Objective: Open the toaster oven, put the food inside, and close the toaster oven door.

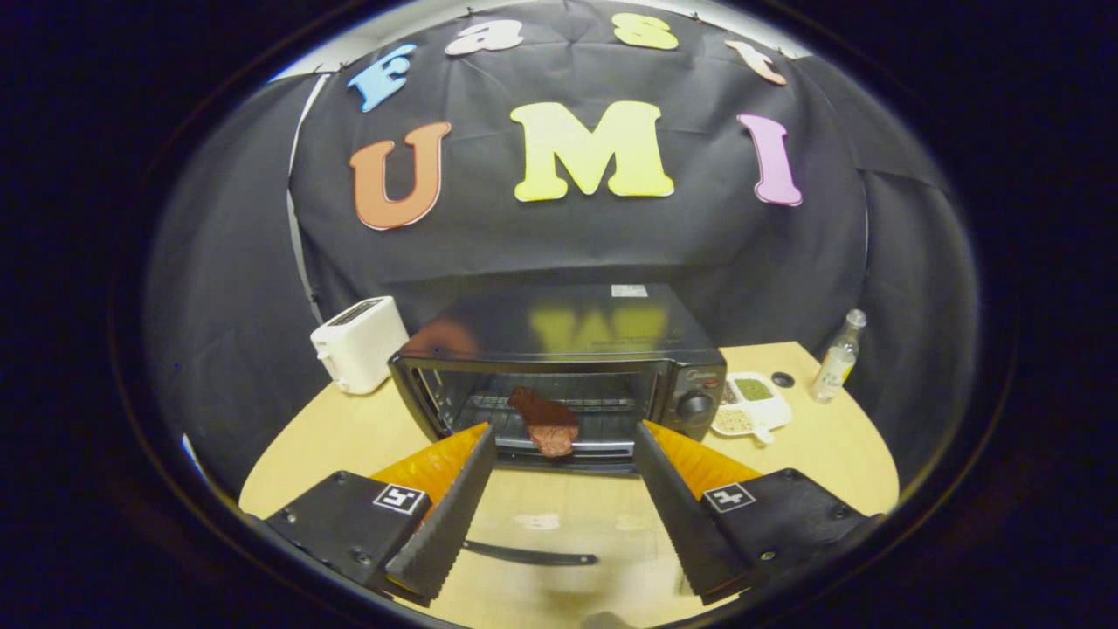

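Black cloth wall (pixel 559 245) drapes from nine to three o'clock behind a pale wooden table (pixel 830 454) at six.

food (pixel 546 423) in oven (pixel 559 376), tongs (pixel 565 454) apart

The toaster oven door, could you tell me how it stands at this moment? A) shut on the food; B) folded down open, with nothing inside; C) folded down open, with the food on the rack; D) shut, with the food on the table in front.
C: the toaster oven has its door folded flat toward the open gripper, and the food lies on the rack's front edge.
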`<move>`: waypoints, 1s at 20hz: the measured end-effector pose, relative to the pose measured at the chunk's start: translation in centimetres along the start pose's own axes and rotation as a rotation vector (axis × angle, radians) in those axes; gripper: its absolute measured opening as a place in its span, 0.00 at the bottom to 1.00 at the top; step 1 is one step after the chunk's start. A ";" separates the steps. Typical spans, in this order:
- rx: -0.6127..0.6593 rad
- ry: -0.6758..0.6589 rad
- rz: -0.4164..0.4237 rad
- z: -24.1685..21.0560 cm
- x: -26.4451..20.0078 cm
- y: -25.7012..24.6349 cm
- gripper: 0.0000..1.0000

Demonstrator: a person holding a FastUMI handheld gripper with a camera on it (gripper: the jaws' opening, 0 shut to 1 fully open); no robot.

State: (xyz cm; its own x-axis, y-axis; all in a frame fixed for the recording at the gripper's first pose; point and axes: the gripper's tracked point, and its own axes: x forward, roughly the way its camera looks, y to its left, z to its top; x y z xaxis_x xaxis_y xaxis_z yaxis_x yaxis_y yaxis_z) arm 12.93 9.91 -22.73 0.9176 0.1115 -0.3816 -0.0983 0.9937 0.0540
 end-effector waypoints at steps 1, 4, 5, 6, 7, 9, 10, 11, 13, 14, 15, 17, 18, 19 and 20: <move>-0.006 0.005 -0.004 -0.1 -1.0 -0.3 1.00; 0.002 0.043 -0.018 -1.6 -3.7 -1.1 1.00; -0.003 0.058 -0.025 -2.2 -4.5 -1.4 1.00; -0.012 0.073 -0.035 -3.1 -5.2 -1.8 1.00; -0.014 0.084 -0.040 -3.7 -5.7 -2.0 1.00; -0.009 0.115 -0.041 -5.5 -6.7 -2.1 1.00; -0.009 0.128 -0.037 -6.4 -7.1 -2.0 1.00; -0.019 0.145 -0.029 -7.5 -7.3 -1.7 1.00; -0.039 0.181 -0.017 -9.8 -7.5 -1.5 1.00; -0.044 0.206 -0.001 -11.0 -7.5 -1.0 1.00; -0.046 0.223 0.012 -12.2 -7.4 -0.4 1.00; -0.052 0.261 0.024 -14.5 -6.7 0.3 1.00; -0.051 0.283 0.033 -15.7 -6.3 0.8 1.00; -0.049 0.307 0.041 -17.0 -6.1 1.3 1.00; -0.047 0.323 0.049 -17.9 -5.5 1.9 1.00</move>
State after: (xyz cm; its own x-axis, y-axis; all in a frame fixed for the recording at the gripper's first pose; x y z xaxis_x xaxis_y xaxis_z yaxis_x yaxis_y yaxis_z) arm 0.77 11.43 -37.06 0.7425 0.1498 -0.6529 -0.1635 0.9857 0.0401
